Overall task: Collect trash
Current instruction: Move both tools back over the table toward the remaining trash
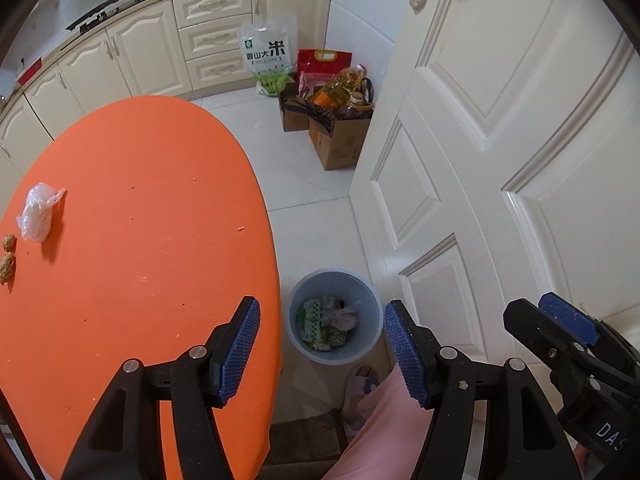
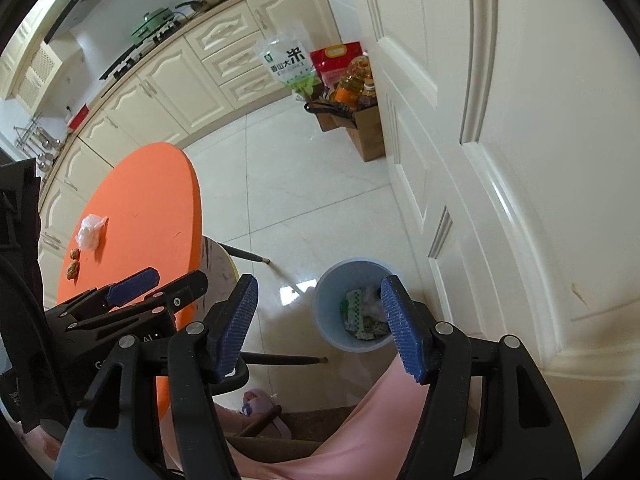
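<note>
A crumpled clear plastic bag [image 1: 37, 212] and two brown food scraps [image 1: 8, 258] lie at the left of the round orange table [image 1: 152, 208]; they also show in the right wrist view, the bag [image 2: 91, 232] and scraps [image 2: 73, 261]. A grey-blue trash bin [image 1: 335, 316] with wrappers inside stands on the floor by the table's right edge, and shows in the right wrist view [image 2: 354, 308]. My left gripper [image 1: 322, 348] is open and empty above the table edge and bin. My right gripper [image 2: 320, 328] is open and empty above the bin.
A white panelled door [image 1: 500, 140] stands right of the bin. Cardboard boxes with oil bottles [image 1: 340, 120] and rice bags [image 1: 268, 56] sit on the tiled floor by the cream cabinets [image 1: 140, 48]. A person's pink-clad leg [image 1: 384, 432] and slipper are below the grippers.
</note>
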A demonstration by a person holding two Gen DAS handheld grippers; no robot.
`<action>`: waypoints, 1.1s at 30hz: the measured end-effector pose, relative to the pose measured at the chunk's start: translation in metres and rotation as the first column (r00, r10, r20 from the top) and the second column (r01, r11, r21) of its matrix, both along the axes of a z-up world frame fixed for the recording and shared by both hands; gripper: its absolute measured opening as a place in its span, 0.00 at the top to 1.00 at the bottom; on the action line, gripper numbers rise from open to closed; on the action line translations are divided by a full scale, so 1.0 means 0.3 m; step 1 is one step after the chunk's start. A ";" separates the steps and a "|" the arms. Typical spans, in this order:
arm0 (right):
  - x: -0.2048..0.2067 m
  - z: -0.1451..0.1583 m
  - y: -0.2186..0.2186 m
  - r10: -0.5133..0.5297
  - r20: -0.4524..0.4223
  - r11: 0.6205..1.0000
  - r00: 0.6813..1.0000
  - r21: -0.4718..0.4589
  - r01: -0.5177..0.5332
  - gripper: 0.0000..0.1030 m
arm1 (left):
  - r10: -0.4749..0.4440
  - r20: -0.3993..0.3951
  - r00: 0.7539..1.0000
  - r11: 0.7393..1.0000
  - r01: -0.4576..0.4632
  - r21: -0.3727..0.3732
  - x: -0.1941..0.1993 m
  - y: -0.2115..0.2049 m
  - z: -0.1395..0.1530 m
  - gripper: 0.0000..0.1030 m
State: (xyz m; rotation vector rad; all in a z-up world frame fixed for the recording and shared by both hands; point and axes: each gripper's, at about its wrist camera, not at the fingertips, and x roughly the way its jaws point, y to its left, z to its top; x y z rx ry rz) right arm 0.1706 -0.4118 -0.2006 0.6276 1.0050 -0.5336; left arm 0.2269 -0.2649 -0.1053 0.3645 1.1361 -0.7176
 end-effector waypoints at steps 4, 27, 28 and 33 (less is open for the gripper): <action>-0.007 0.015 0.017 0.003 -0.001 1.000 1.000 -0.011 -0.003 0.40 | 0.003 0.007 1.000 1.000 -0.003 -0.005 -0.010 0.018 0.012 0.41; 0.108 0.117 0.281 0.109 0.015 0.990 0.994 -0.088 -0.107 0.29 | 0.159 0.018 0.987 0.983 -0.156 -0.094 0.024 0.402 0.102 0.41; 0.119 0.122 0.307 0.116 0.018 0.989 0.993 -0.096 -0.113 0.28 | 0.176 0.019 0.984 0.980 -0.173 -0.099 0.031 0.439 0.105 0.41; 0.208 0.143 0.442 0.190 0.022 0.976 0.982 -0.116 -0.186 0.27 | 0.275 0.043 0.960 0.957 -0.269 -0.111 0.058 0.612 0.112 0.41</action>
